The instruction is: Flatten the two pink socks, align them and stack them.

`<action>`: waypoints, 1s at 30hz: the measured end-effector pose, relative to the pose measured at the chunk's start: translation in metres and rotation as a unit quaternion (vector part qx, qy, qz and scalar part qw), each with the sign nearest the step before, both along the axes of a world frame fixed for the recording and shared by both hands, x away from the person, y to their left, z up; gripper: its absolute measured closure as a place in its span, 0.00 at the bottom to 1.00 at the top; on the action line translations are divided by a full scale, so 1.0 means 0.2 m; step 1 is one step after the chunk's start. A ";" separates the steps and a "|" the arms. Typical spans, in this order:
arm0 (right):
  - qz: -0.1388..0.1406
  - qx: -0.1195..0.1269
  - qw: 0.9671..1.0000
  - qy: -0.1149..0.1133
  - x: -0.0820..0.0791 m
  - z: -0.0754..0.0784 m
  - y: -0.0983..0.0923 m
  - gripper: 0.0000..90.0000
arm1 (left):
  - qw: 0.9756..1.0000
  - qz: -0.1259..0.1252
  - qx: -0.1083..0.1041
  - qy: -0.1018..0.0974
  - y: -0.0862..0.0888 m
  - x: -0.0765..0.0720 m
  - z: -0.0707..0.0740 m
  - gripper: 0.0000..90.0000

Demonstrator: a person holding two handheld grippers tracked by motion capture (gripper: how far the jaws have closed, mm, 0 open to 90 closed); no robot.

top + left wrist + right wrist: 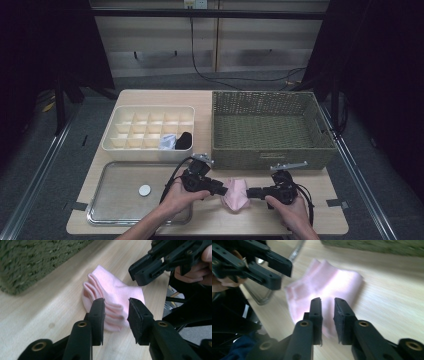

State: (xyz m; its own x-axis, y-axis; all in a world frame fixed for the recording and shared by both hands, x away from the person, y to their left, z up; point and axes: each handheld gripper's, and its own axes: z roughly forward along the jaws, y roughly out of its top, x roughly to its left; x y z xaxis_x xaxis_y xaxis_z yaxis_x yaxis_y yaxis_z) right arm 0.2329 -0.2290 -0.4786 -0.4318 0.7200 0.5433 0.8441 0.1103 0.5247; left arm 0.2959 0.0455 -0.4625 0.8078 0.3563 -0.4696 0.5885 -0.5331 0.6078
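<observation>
A folded pink sock [235, 194] lies on the wooden table near its front edge, in front of the wicker basket. My left gripper [220, 189] reaches it from the left. Seen from the left gripper view, that gripper [116, 302] stands open, its pads either side of the sock's [112, 295] folded edge with gaps showing. My right gripper [250, 192] comes in from the right. Its jaws [327, 300] stand slightly apart over the sock's [324, 282] near edge, with a narrow gap and nothing pinched.
A green wicker basket [270, 152] stands at the back right. A cream divider box [112, 135] at the back left holds a blue-white roll [167, 142] and a black roll [184, 141]. A metal tray [100, 200] with a white disc [144, 190] lies at the front left.
</observation>
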 end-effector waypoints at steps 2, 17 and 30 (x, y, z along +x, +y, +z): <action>-0.006 0.000 1.000 0.001 0.00 -0.03 -0.01 0.82 | 1.000 -0.006 0.001 -0.004 -0.03 0.00 0.01 0.75; -0.016 -0.021 1.000 -0.003 0.11 -0.06 0.03 0.73 | 0.999 0.035 0.033 0.026 -0.07 0.06 -0.10 0.51; -0.013 -0.001 1.000 0.013 0.12 -0.12 0.06 0.74 | 0.998 0.012 0.058 0.005 -0.14 0.01 -0.14 0.58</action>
